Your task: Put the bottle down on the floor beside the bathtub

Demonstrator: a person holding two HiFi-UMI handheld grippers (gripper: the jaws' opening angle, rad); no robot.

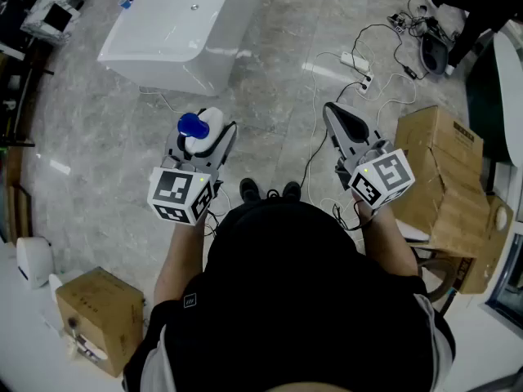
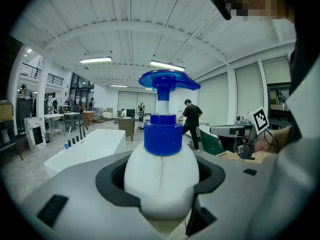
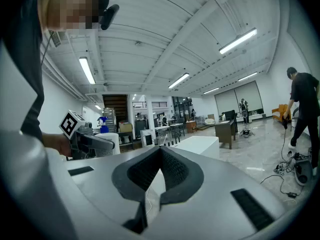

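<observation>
White pump bottle (image 2: 160, 176), blue cap, upright in left gripper (image 1: 201, 140), white bathtub (image 1: 176, 27) ahead

Grey left gripper (image 1: 204, 137) and right gripper (image 1: 332, 113) carry white cubes (image 1: 181, 194) with black squares; black short-sleeved top (image 1: 302, 300), black shoes (image 1: 270, 191).

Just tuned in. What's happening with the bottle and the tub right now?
A person stands on the grey floor, short of the white bathtub, with a gripper in each hand. The left gripper is clamped on a white pump bottle with a blue top and holds it upright in the air. The right gripper is shut and empty, off to the side. The bottle is not yet on the floor.
</observation>
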